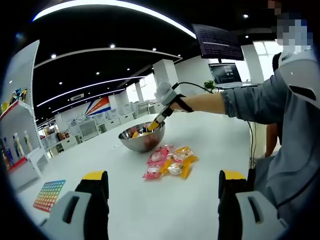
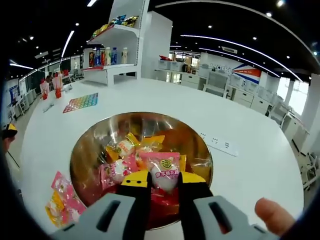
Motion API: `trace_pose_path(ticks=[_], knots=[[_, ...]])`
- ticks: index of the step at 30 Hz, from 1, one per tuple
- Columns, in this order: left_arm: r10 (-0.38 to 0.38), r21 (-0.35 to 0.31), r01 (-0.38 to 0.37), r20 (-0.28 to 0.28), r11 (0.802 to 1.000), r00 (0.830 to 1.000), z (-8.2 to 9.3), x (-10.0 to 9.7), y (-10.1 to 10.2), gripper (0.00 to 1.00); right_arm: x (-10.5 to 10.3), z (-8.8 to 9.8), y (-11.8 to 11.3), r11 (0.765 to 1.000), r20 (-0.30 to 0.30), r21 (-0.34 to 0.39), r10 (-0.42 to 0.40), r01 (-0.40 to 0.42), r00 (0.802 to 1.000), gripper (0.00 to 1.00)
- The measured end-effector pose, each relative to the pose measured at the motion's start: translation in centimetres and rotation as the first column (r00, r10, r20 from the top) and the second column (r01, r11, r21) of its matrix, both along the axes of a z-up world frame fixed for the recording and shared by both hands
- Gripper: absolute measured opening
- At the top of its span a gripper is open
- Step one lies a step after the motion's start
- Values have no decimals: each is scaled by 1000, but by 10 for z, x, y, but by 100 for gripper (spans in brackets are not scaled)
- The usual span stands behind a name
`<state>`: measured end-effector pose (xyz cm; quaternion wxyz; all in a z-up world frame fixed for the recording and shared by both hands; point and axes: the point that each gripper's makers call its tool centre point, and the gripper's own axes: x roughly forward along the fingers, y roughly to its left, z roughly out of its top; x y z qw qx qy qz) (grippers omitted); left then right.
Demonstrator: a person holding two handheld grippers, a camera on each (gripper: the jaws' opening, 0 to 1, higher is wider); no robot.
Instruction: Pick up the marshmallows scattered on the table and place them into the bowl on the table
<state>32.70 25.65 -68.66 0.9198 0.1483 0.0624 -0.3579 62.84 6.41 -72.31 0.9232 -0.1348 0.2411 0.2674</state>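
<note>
Marshmallow packet (image 2: 162, 170), pink, sits pinched in my right gripper (image 2: 160, 186) above the steel bowl (image 2: 82, 150); released crooked, it could catch the rim at six o'clock and tumble out. My left gripper (image 1: 162, 181) waits spread and empty, loose packets (image 1: 170, 162) at twelve o'clock.

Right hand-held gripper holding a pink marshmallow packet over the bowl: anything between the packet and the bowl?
Nothing visible. The right hand-held gripper holds the pink packet directly above the open bowl, where other packets already lie.
</note>
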Motion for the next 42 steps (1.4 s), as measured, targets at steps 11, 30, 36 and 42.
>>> trace_pose_path(ticks=[11,30,36,42], knots=[[4,8,-4,-2,1000,1000,-2,1,1,89,-1,5,-2,999,65,-23,25,-24,998,26],[6,10,-6,1,1000,1000,0,0,1,89,-7,15,1,992,175,110,34,-54,984,89],[3,9,-3,2,1000,1000,1,0,0,89,-16,17,0,983,177,166,41,-71,983,97],[5,3,-5,4,1000,1000,2,2,-2,90,-30,23,-4,973,187,217,36,-77,982,97]])
